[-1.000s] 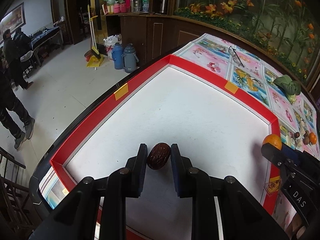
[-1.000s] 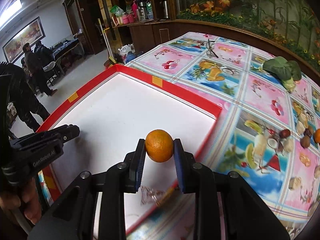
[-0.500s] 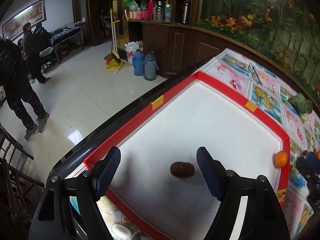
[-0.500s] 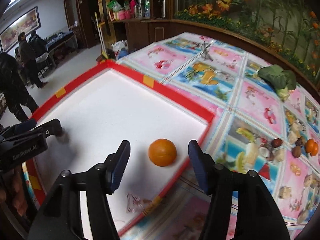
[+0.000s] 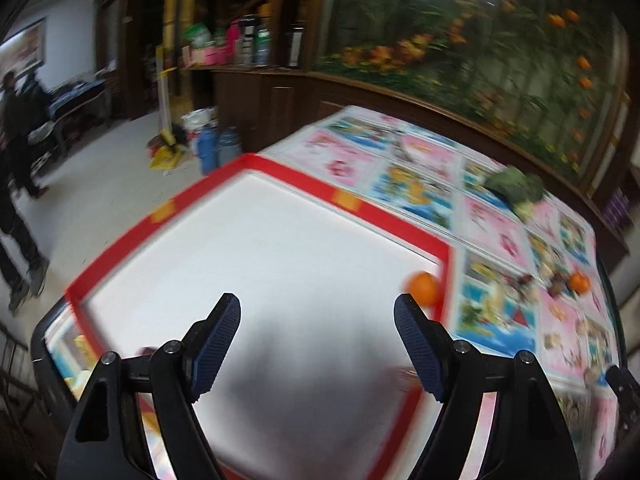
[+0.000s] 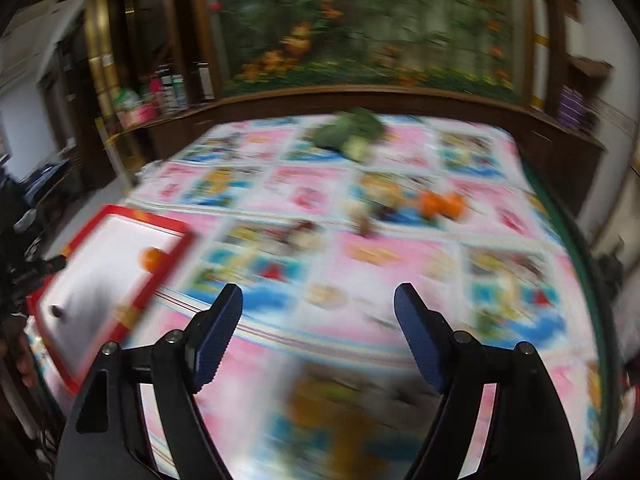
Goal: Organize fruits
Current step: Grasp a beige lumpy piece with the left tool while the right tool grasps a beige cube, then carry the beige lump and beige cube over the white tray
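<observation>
On the left, the white tray with a raised red rim (image 5: 352, 204) already holds two fruits: a small dark brown date-like fruit (image 6: 56, 311) near its close left corner and a round orange tangerine (image 5: 425, 288) just inside the right rim. The left gripper (image 5: 316, 334) hangs over the tray's bare white floor with its jaws spread wide and nothing between the blue ribbed pads. Further right, the right gripper (image 6: 318, 330) is out over the glossy tablecloth printed with pink and blue fruit pictures (image 6: 400, 256); its jaws are opening and nothing lies between them. Ahead of it and slightly right sits the loose pile still to be sorted, two orange tangerines (image 6: 442, 205) touching each other with small brown fruits (image 6: 365, 225) beside them, though blur hides how many. The step in hand looks like the reach for the next fruit. It would go best by approaching one outer tangerine with one pad on each side, closing gently, and leaving the green leafy vegetable (image 6: 348, 134) at the far edge alone.
</observation>
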A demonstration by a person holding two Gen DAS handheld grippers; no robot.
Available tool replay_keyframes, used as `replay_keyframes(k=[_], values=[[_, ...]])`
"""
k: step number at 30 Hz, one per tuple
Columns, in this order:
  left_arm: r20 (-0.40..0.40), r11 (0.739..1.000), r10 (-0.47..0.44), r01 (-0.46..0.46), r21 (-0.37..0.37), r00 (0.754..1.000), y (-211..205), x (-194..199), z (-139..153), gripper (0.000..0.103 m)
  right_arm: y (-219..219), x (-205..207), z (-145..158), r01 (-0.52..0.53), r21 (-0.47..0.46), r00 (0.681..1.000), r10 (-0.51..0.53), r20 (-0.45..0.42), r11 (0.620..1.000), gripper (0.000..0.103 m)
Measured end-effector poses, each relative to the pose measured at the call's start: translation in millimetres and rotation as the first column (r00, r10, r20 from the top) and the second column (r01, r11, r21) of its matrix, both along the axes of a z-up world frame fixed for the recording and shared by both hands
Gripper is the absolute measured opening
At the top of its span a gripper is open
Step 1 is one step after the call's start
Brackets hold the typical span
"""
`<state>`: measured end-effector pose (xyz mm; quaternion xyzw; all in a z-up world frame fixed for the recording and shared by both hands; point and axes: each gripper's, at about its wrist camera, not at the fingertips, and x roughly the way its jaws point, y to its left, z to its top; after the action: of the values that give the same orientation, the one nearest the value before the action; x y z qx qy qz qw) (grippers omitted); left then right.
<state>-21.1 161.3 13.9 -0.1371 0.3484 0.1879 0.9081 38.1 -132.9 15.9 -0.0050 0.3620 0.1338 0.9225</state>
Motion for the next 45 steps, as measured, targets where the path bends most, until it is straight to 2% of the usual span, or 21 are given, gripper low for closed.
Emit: replay_keyframes(k=[3,7,11,13,15,20,22,24,25,27,28,29,32,38,45], values=[[-0.014,0.993,-0.12,0.121,0.019,0.993,-35.7,9.1,-1.6,0.079,-45.3,2.8,-14.9,0.089,-0.012,0.995,-0.09,-0.046,0.996,0.079],[-0.064,0.962,-0.267,0.27,0.034,0.962,-81.3,23.9,-9.3,0.079,-83.7,8.7,-29.1,0.158,-0.021,0.983,-0.159,-0.095,0.987,0.078],[-0.103,0.92,-0.388,0.392,0.027,0.916,-120.7,40.0,-19.3,0.079,-79.5,13.8,-33.9,0.119,-0.052,0.987,-0.124,-0.102,0.992,0.076],[-0.115,0.897,-0.436,0.441,0.02,0.892,-137.7,48.6,-24.0,0.079,-73.4,18.9,-38.3,0.098,-0.067,0.988,-0.105,-0.112,0.993,0.07],[-0.131,0.876,-0.477,0.482,0.016,0.869,-155.1,57.5,-29.6,0.079,-67.9,25.9,-45.0,0.079,-0.081,0.987,-0.089,-0.13,0.994,0.059],[-0.163,0.85,-0.52,0.527,-0.002,0.838,-183.0,81.3,-44.6,0.079,-68.4,35.4,-57.7,0.078,-0.091,0.982,-0.092,-0.163,0.993,0.055],[-0.164,0.849,-0.52,0.528,0.001,0.838,-190.9,89.3,-46.5,0.079,-69.9,37.5,-57.6,0.083,-0.094,0.984,-0.097,-0.152,0.992,0.052],[-0.163,0.846,-0.526,0.533,0.001,0.835,-198.2,95.9,-49.4,0.078,-70.9,39.2,-58.2,0.079,-0.085,0.983,-0.091,-0.156,0.993,0.034],[-0.173,0.846,-0.524,0.533,0.007,0.834,-202.1,98.5,-51.8,0.075,-71.8,39.6,-59.8,0.076,-0.078,0.983,-0.088,-0.161,0.994,0.032],[-0.173,0.847,-0.512,0.528,0.062,0.841,-207.6,99.7,-53.0,0.052,-71.5,38.6,-59.9,0.073,-0.078,0.985,-0.084,-0.153,0.994,0.032],[-0.167,0.843,-0.518,0.534,0.066,0.839,-209.5,99.3,-52.0,0.046,-71.0,38.1,-59.7,0.072,-0.08,0.985,-0.083,-0.151,0.994,0.032],[-0.167,0.841,-0.521,0.537,0.069,0.837,-211.2,100.1,-51.1,0.023,-71.0,37.5,-59.8,0.07,-0.08,0.986,-0.082,-0.147,0.994,0.032],[-0.173,0.836,-0.528,0.544,0.065,0.832,-209.6,97.7,-49.1,0.023,-72.1,36.9,-60.1,0.065,-0.074,0.987,-0.075,-0.142,0.995,0.032],[-0.168,0.845,-0.521,0.533,0.037,0.837,-193.0,77.4,-41.7,0.023,-74.0,35.7,-59.8,0.068,-0.065,0.987,-0.076,-0.14,0.996,0.032],[-0.113,0.896,-0.438,0.443,0.028,0.892,-135.0,37.0,-13.7,0.022,-63.9,27.6,-51.8,0.047,-0.084,0.99,-0.057,-0.129,0.995,0.032]])
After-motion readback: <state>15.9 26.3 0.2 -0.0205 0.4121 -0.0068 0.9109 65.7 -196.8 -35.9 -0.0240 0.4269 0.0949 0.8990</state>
